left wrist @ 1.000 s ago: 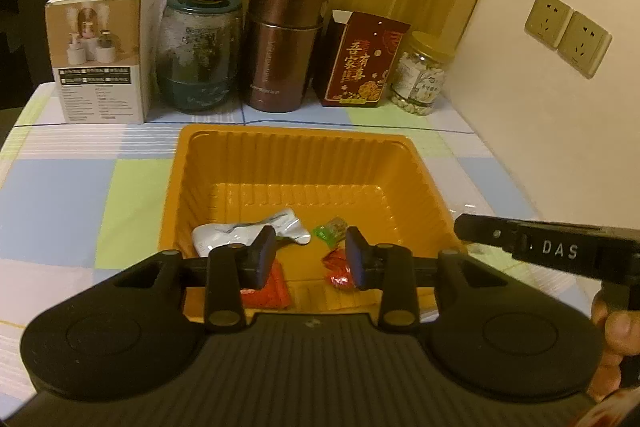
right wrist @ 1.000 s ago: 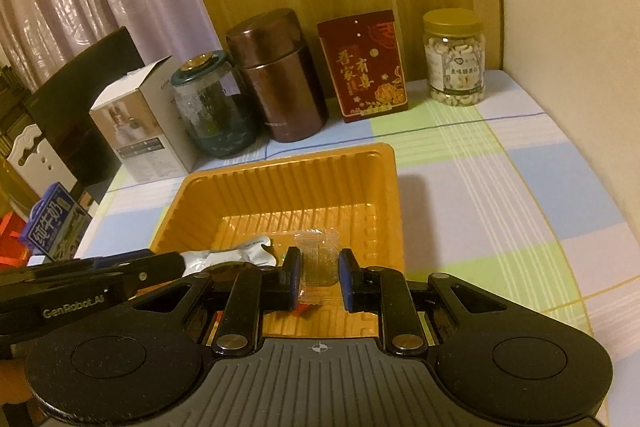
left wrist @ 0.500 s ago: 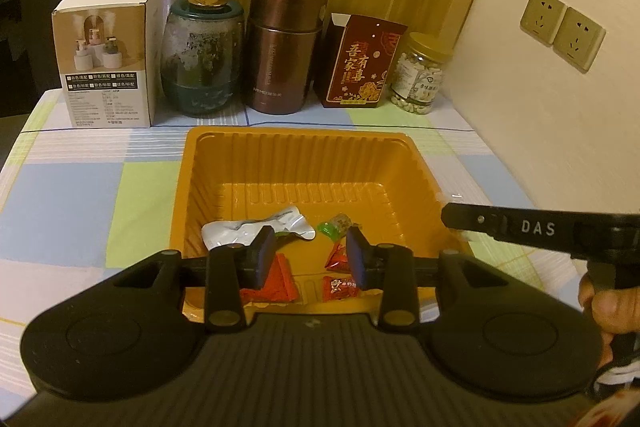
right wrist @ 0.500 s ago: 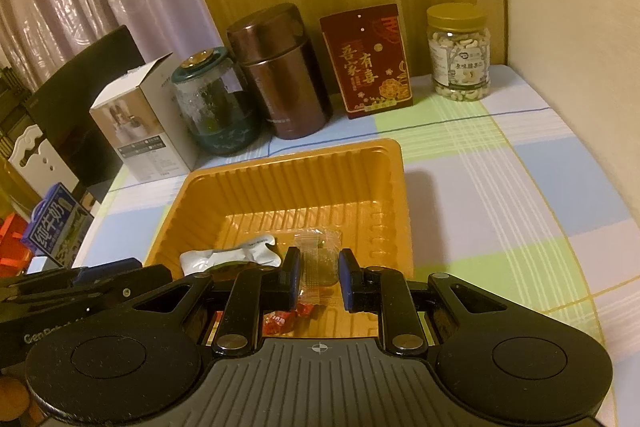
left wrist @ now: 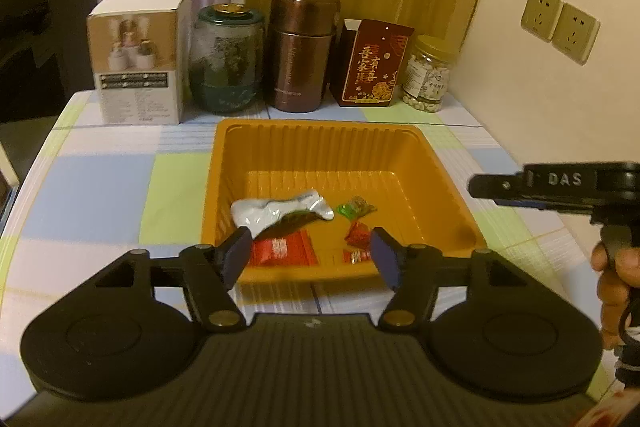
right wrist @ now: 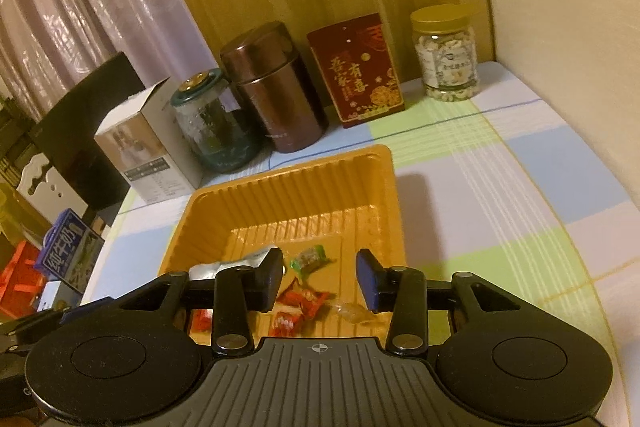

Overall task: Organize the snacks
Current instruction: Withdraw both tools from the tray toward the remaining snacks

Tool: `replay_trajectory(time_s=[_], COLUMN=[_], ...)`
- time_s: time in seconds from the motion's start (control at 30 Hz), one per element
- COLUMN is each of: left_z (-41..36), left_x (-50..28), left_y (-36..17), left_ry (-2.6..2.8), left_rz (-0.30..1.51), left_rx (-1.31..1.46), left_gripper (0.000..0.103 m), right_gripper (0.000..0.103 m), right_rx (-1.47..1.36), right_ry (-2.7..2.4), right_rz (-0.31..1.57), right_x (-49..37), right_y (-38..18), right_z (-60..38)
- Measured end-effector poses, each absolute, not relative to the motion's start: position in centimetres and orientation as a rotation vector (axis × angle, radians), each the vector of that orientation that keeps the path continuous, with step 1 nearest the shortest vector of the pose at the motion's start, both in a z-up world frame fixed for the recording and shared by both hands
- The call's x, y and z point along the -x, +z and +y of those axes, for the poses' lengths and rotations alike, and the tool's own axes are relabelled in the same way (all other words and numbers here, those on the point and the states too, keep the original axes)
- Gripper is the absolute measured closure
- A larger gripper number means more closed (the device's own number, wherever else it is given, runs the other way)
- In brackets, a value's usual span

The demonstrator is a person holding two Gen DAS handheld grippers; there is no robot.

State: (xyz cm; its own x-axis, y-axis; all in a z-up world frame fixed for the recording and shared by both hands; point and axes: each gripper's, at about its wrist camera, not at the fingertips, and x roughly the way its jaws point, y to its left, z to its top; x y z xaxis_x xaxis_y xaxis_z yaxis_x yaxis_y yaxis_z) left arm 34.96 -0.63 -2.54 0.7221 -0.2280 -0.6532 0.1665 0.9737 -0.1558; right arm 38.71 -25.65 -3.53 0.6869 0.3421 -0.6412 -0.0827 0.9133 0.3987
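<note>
Now — L gripper [left wrist: 310, 251] jaws opening, empty | snacks in orange tray [left wrist: 316, 139]

Snacks [left wrist: 280, 213] lie in the tray's [left wrist: 320, 131] near half. Behind the tray stand a box [left wrist: 138, 57], two jars [left wrist: 224, 59], a carton [left wrist: 372, 65] and a nut jar [left wrist: 426, 75].

Left wrist view: sits behind the left gripper [left wrist: 310, 253], angled down and forward over the near rim of the orange tray [left wrist: 320, 131], square-on to the row of containers by the curtain.
Right wrist view: sits behind the right gripper [right wrist: 320, 277], same downward tilt, but looks at the tray [right wrist: 288, 183] obliquely, from its near right corner.
Nearness: both close above the tray's near edge.
Shared field: tray, snacks inside, back row including the red box [left wrist: 374, 65] [right wrist: 358, 65], checked tablecloth [left wrist: 104, 187] [right wrist: 500, 195].
Cross-sighting: right gripper's side [left wrist: 560, 187] enters the left view's right edge.
</note>
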Motion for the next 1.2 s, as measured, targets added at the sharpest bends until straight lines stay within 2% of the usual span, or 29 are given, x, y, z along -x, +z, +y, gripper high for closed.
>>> replay_trajectory(time_s=[0.33,0.5,0.6,1.2], left_z=[0.7,1.5,1.7,1.5], left_x=[-28.0,-23.9,-21.4,-12.9], left_y=[-1.2,-0.9,-0.8,-1.4], left_ry=[-0.17,-0.146,-0.137,-0.083], left_rz=[0.736,0.744,0.747,0.773], left_rx=[0.157,0.171,0.171,0.138], left_gripper=[0.016,0.006,0.0,0.001], right_gripper=[0.059,0.045,0.042,0.033], right_rx=[-0.369,-0.37,-0.35,-0.309], right_ry=[0.199,0.183,0.176,0.175], right_rz=[0.813,0.823,0.832,0.826], right_x=[-30.3,-25.2,-22.6,-14.2], right_y=[-2.5,-2.0,-1.9,-0.9], right_z=[-26.7,-26.4,-26.1,-25.2])
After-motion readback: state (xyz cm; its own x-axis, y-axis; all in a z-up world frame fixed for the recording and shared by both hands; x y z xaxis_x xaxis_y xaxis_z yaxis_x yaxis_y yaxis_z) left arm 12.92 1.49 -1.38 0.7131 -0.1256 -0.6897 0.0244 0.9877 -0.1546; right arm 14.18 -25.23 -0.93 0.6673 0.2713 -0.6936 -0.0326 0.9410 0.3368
